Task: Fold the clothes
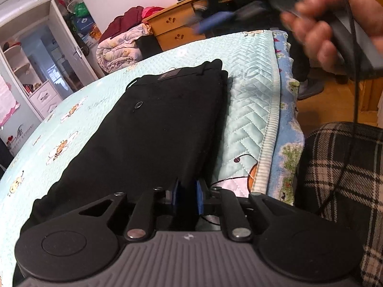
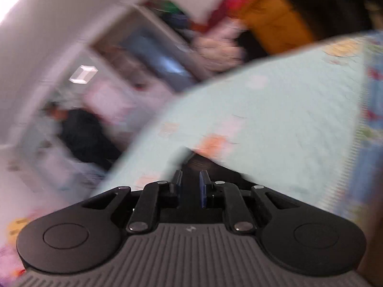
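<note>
the black pants (image 1: 153, 129) lie folded long on your bed cover (image 1: 249, 110). your left gripper (image 1: 188, 191) pinches their near end to hold them. your right gripper (image 2: 190, 186) looks empty, blurry, barely apart.

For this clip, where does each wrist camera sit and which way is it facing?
Left wrist: behind the left claw, angled down along black trousers on the quilted bedspread; its pads close on the trousers' near edge. The person's right hand and plaid clothing show.
Right wrist: behind the right claw, tilted and blurred, facing bedspread and wardrobe.
Shared: bedspread, wardrobe.
</note>
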`<state>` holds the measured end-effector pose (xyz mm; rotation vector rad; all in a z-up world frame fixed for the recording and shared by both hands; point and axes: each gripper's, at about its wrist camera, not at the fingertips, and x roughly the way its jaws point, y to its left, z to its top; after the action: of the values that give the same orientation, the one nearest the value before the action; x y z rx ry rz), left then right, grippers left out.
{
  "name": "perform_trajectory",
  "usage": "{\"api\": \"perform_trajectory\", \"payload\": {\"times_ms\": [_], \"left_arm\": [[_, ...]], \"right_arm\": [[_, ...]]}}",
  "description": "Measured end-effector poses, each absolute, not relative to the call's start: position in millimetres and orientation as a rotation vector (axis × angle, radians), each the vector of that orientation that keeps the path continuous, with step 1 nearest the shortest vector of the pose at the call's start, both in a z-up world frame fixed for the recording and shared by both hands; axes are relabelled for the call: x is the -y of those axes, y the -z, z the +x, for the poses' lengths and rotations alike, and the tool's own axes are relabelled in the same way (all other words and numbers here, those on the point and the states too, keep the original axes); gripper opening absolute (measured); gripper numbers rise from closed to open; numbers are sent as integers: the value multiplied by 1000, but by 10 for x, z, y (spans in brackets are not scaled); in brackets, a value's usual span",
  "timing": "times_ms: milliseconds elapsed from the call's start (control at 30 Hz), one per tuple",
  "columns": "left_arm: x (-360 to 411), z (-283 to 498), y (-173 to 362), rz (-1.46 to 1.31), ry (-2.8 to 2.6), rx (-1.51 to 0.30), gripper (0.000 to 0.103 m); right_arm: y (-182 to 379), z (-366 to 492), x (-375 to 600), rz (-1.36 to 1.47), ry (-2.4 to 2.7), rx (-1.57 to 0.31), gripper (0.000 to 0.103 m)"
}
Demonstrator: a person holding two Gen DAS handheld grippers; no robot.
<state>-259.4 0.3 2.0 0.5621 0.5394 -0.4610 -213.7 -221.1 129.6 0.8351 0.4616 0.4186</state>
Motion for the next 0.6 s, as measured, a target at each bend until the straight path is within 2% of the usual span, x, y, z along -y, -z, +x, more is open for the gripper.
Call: {"api": "perform_trajectory", "payload": {"times_ms": [67,133,167,267,467,600], "left_arm": [[-17,-2593,-27,540,458,-540,16],[-78,-2595,-57,491,452,-547,22],[-122,-2597,-74,459,452,-553,23],[-362,-2608,-178,297,482,-578,24],[-987,-2324,-487,-287,480,-519,20],[-1383,-2089,-184,-593,319,-545,20]], "right_arm": [[-1238,-1949,2096,894,-590,-488,20],[-853,-1706,2033,973,-588,-616,19],[-666,-1637,2045,1014,-579,-650,0],[-246,-1589,2186,1133,-593,-632,0],[-290,-1634,2204,1079,-564,-631,0],[-358,-1637,2145,1042,-531,-646,0]]}}
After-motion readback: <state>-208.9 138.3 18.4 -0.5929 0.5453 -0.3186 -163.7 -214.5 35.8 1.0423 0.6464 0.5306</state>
